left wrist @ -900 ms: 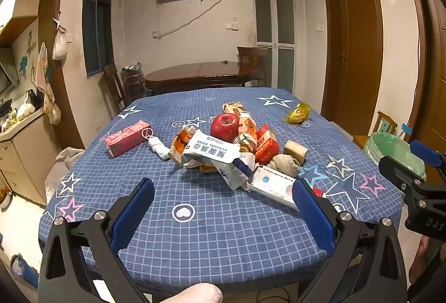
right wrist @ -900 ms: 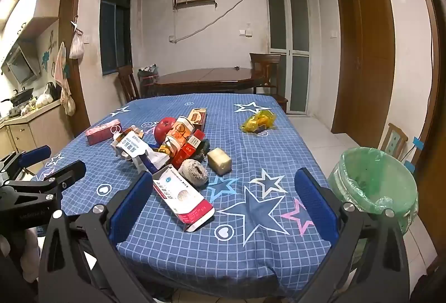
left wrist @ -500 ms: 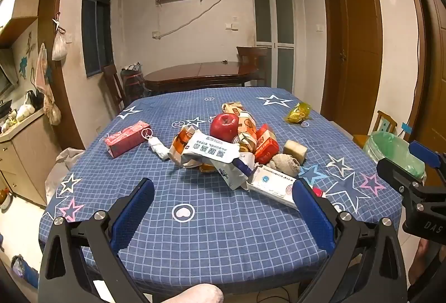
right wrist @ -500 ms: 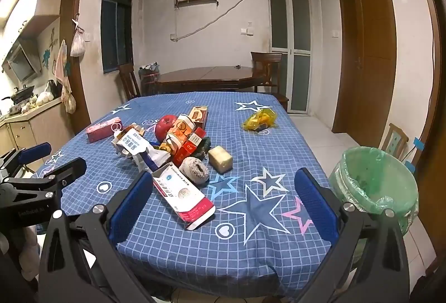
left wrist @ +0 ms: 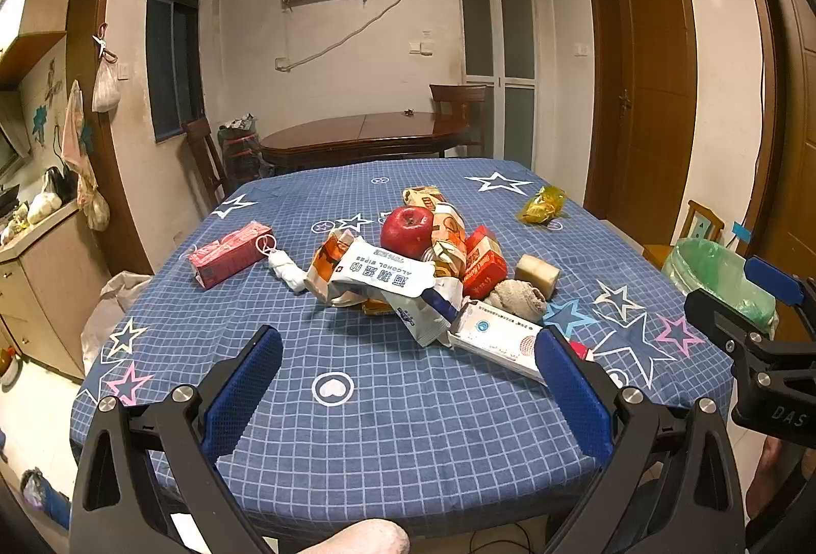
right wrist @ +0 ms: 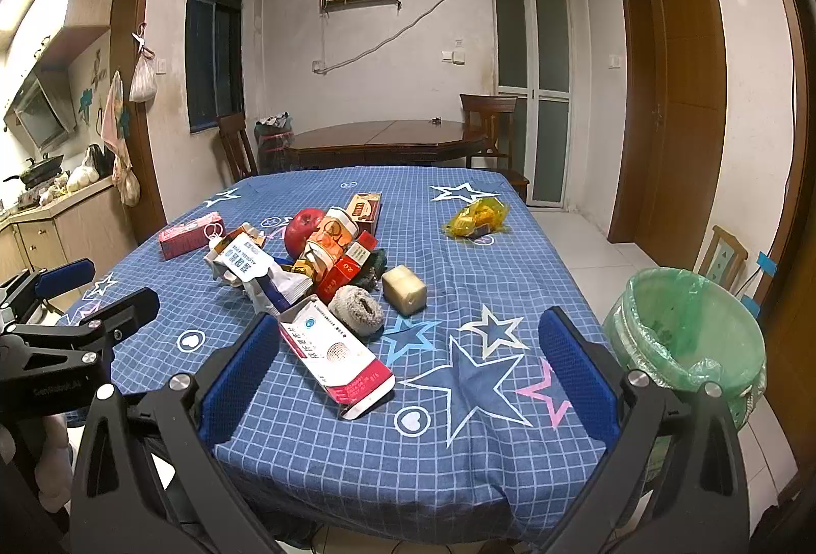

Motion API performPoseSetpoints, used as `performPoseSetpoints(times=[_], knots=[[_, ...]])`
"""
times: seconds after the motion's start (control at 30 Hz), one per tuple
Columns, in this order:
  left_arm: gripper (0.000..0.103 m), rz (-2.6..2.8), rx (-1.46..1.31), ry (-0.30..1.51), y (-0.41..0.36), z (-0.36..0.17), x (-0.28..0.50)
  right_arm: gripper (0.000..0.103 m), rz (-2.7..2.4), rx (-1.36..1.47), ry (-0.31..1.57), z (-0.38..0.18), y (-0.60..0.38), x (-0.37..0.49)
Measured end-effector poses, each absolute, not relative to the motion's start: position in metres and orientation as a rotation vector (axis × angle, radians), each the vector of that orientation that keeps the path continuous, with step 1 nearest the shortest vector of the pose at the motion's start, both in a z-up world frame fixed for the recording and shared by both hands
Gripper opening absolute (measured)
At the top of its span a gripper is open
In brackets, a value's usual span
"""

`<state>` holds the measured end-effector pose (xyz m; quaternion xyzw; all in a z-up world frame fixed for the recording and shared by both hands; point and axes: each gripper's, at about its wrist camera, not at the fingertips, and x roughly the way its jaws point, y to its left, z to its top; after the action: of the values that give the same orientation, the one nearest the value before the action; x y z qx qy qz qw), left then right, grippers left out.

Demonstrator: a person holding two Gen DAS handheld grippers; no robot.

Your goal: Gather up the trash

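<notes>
Blue star-print tablecloth [right wrist: 510, 217] carries the trash, heaped mid-table. Your right gripper [right wrist: 408, 365] hovers at the near edge, jaws wide apart, nothing held; your left gripper [left wrist: 408, 380] likewise spread and empty. Closest to your right is the white-and-red box [right wrist: 336, 355], flap open, lying flat. Behind it sit the alcohol wipes pack [left wrist: 382, 271], red apple [left wrist: 407, 231], pink carton [left wrist: 224, 252] and yellow wrapper [right wrist: 477, 217], well apart. Green-lined bin [right wrist: 683, 334] stands off the table's right side. Take the box first; pinch across its narrow sides, not the loose flap, then swing right to the bin.
</notes>
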<state>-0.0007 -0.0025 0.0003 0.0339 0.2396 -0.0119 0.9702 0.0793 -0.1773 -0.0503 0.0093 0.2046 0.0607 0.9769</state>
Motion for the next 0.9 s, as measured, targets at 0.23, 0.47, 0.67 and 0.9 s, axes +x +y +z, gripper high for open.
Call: performPoseSetpoints(times=[0.23, 0.47, 0.67, 0.9], knots=[[0.099, -0.026, 0.07, 0.486, -0.0033, 0.0009, -0.0006, 0.098, 0.121, 0.018, 0.413, -0.0497, -0.1764, 0.0796], [0.099, -0.028, 0.07, 0.487, -0.0036, 0.0011, -0.0007, 0.098, 0.121, 0.018, 0.413, -0.0495, -0.1775, 0.0795], [0.099, -0.028, 0.071, 0.487, -0.0041, 0.0012, -0.0015, 0.098, 0.12, 0.017, 0.414, -0.0496, -0.1774, 0.0795], [0.099, -0.031, 0.075, 0.49, -0.0056, 0.0, -0.0017, 0.098, 0.12, 0.017, 0.419, -0.0536, -0.1816, 0.0776]])
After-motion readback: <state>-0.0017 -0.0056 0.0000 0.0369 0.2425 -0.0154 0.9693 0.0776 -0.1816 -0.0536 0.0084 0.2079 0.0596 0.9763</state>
